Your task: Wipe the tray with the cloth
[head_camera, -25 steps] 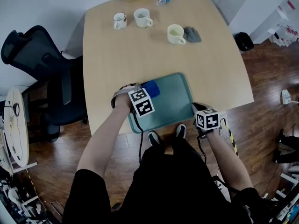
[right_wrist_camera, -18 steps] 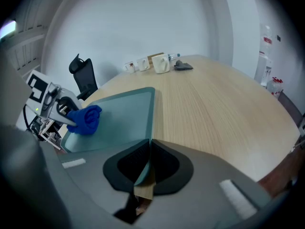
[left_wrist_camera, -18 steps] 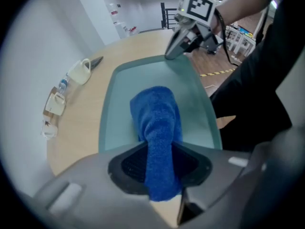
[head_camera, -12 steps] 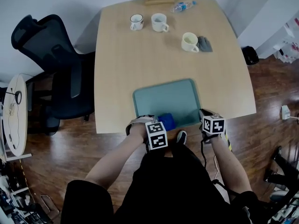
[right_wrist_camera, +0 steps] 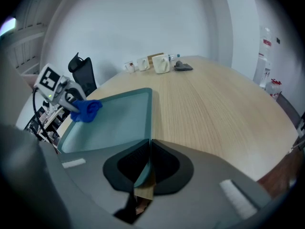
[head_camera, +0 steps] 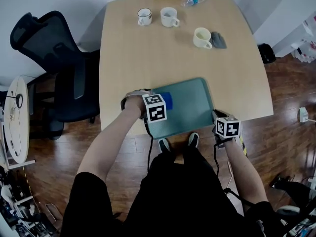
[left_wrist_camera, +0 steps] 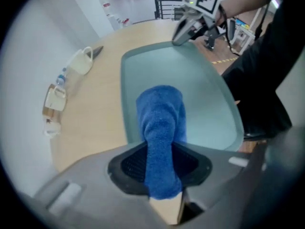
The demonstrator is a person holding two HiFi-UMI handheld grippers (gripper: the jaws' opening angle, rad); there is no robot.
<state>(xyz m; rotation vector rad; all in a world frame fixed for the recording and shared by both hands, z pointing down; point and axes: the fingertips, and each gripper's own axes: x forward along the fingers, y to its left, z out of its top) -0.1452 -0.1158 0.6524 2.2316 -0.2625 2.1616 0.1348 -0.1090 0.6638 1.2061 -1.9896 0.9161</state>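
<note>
Your left gripper [left_wrist_camera: 162, 168] points straight down, its jaws partly closed and clamped on the rolled blue terry cloth [left_wrist_camera: 161, 123]. The cloth's free end hangs below the pads and lies on the floor of the teal rectangular plastic tray [head_camera: 190, 105]. That tray sits at the near edge of the light wooden table [head_camera: 148, 53], with its long sides running left to right.

The relation that matters is that the cloth sits at the tray's left end, toward the far corner. Nearly all the bare floor therefore lies to the right of your left gripper and a little nearer to you.

Your right gripper [right_wrist_camera: 147, 163] is closed on the tray's rim at the near right corner, with the thin teal edge pinched between its jaws. I judge this grip to be what holds the tray steady.

The wiping falls to the left hand, and its next stroke probably runs rightward along the long axis toward the right gripper. Stop short of that clamped corner.
</note>
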